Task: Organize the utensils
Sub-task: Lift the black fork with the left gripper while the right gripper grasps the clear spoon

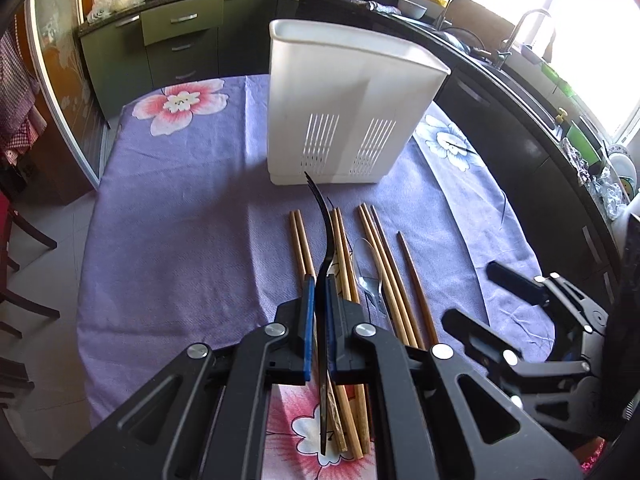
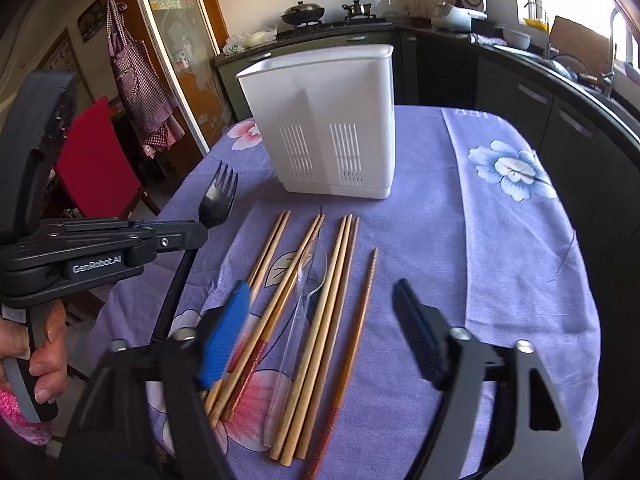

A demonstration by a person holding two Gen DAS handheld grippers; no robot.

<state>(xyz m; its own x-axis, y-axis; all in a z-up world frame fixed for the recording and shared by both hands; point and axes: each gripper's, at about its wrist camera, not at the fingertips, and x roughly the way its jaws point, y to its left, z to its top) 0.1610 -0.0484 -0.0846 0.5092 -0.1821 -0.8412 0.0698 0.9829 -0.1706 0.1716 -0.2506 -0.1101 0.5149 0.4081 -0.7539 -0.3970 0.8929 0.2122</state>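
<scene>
My left gripper point(image 1: 319, 280) is shut on a black plastic fork point(image 1: 326, 224), held edge-on by its handle with the tines pointing toward the holder. In the right wrist view the fork point(image 2: 218, 196) hangs above the table's left side, in the left gripper point(image 2: 200, 234). A white slotted utensil holder point(image 1: 352, 112) point(image 2: 328, 120) stands upright behind. Several wooden chopsticks point(image 2: 280, 312) point(image 1: 384, 256) and a clear plastic spoon point(image 2: 308, 280) point(image 1: 366, 256) lie on the cloth. My right gripper point(image 2: 320, 292) point(image 1: 474, 292) hovers open over them, its pads pressing on nothing.
A purple floral tablecloth point(image 2: 460, 220) covers the table. A red chair point(image 2: 96, 160) stands off its left edge. Dark kitchen cabinets and a sink counter point(image 2: 560, 92) run along the back and right. A person's hand point(image 2: 44, 352) grips the left gripper's handle.
</scene>
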